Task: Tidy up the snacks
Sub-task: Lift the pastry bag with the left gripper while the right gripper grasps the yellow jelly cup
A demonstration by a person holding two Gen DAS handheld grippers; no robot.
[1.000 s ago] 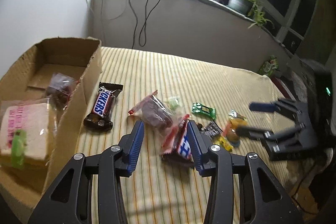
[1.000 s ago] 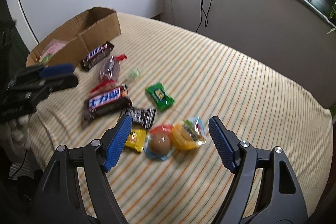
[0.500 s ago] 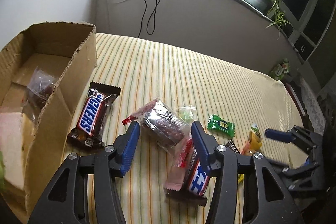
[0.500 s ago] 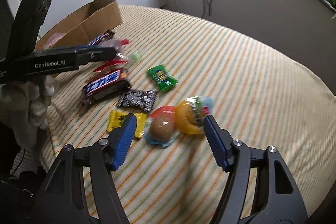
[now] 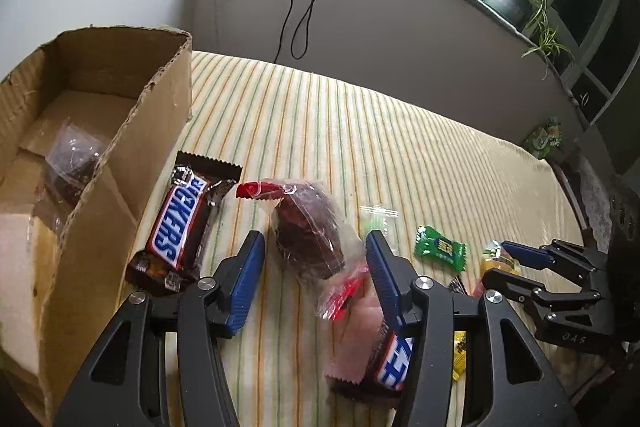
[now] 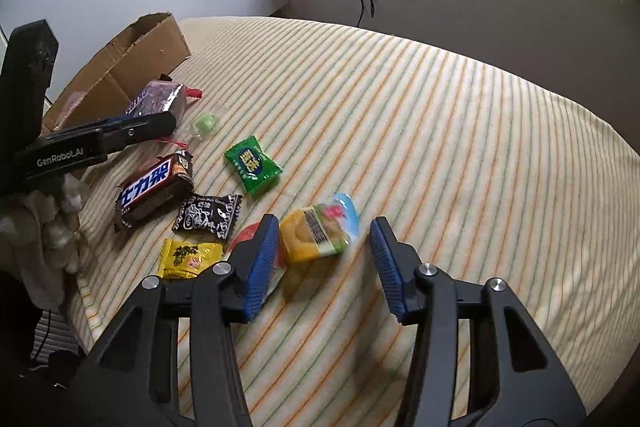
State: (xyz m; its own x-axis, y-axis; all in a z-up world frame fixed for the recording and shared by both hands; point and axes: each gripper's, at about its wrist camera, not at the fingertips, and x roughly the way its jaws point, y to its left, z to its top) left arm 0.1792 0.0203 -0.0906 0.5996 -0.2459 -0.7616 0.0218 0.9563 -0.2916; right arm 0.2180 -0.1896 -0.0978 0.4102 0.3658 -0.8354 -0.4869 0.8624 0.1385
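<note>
Striped bed [image 5: 360, 131], snacks scattered. Left gripper [image 5: 316, 267] opening, spread astride the clear-wrapped brown cake [image 5: 308, 235], pads clear, likely bound for the cardboard box [image 5: 104, 163] to its left. Right gripper [image 6: 324, 247] closing around the yellow jelly cup [image 6: 316, 235], not yet pinching.

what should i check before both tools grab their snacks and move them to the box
1. Left tool straddles the clear-wrapped brown cake: ok; jaws opening, pads not pressing.
2. Right tool straddles the yellow jelly cup: ok; jaws closing, right pad still clear.
3. Red jelly cup clear of the right tool: not ok, it sits against the left finger.
4. Space in the cardboard box: ok.
5. Snickers bar out of the left tool's jaws: ok.
</note>
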